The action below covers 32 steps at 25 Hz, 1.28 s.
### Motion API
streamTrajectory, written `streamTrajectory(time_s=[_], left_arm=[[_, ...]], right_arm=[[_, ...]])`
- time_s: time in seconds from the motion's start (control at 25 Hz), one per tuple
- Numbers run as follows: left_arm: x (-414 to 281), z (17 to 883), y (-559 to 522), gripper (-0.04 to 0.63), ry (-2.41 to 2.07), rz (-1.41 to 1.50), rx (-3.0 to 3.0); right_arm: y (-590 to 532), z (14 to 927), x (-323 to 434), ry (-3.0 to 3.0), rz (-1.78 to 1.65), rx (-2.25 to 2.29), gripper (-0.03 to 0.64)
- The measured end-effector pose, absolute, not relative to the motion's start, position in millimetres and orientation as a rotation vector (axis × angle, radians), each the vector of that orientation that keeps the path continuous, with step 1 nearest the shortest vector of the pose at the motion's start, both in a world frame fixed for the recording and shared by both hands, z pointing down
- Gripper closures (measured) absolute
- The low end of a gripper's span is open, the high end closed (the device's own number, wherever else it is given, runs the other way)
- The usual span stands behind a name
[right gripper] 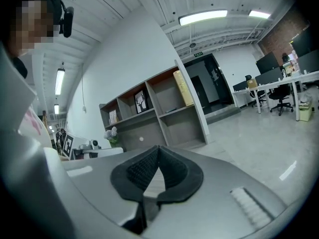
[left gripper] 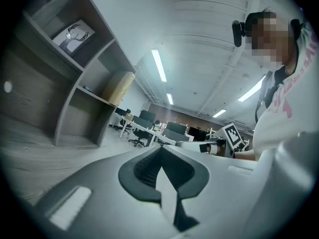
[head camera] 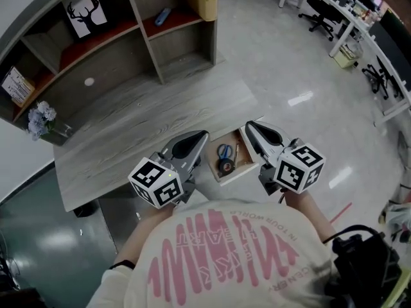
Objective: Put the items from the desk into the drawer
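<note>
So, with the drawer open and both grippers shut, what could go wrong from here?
The drawer stands open between the empty left gripper and right gripper; a shut gripper nudging it closed might slip off its front. The scissors and tape roll lie loose inside and could slide if shoved.

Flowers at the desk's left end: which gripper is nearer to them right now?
Left. The left gripper is at the desk's near edge, on the flowers' side of the open drawer; the right gripper is across the drawer, farther away.
</note>
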State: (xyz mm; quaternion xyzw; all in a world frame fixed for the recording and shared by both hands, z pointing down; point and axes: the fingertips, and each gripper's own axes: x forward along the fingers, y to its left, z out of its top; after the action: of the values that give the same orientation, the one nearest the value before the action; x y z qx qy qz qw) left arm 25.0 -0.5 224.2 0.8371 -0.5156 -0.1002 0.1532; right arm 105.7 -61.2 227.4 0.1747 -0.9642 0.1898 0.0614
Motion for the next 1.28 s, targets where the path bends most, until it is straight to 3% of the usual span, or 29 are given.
streamTrajectory(time_s=[0.32, 0.64, 1.28], left_arm=[[-47.3, 216.5, -29.6, 0.577, -1.403, -0.244, 2.465], [-140.8, 189.8, -57.5, 0.577, -1.347, -0.212, 2.554], [-273.3, 213.7, -22.0, 0.577, -1.429, -0.245, 2.438]], right_arm=[[-81.2, 208.6, 19.7, -2.971, 0.678, 0.474, 0.612], [-115.3, 182.9, -76.6, -3.008, 0.536, 0.617, 0.612], [-208.8, 134.4, -205.4, -2.970, 0.411, 0.718, 0.600]])
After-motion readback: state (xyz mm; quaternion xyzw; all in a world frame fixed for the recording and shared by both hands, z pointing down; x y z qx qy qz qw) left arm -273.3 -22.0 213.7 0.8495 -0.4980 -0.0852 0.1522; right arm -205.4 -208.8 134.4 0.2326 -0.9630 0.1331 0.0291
